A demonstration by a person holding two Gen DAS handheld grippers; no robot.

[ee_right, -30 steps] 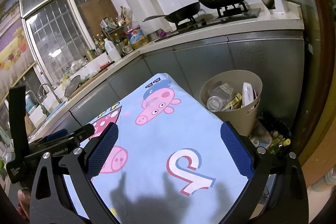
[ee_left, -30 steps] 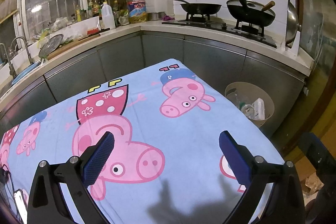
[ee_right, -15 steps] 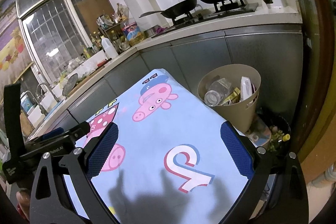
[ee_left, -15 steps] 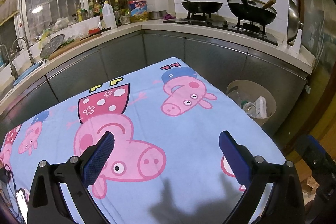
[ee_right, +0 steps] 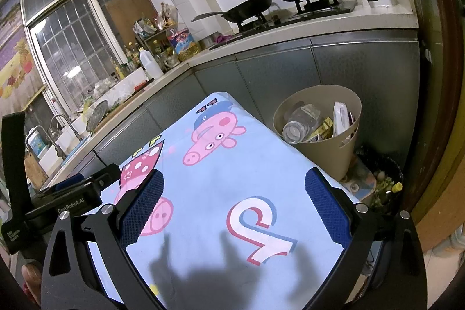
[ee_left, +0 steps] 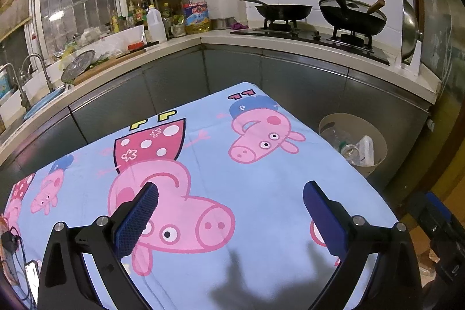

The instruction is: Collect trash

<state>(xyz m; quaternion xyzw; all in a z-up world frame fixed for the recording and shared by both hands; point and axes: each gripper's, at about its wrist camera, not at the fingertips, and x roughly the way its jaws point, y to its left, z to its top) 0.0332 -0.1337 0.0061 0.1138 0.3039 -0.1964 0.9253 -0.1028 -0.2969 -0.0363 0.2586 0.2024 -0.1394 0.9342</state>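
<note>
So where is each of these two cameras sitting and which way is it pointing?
Left wrist: rides the left gripper, low over the cartoon-pig cloth, facing the stove; its open jaws show, with the right gripper at the right edge.
Right wrist: rides the right gripper, over the cloth's corner, angled toward the trash bin; its open jaws show, with the left gripper at left.
Shared: cloth, bin, stove, sink faucet.
</note>
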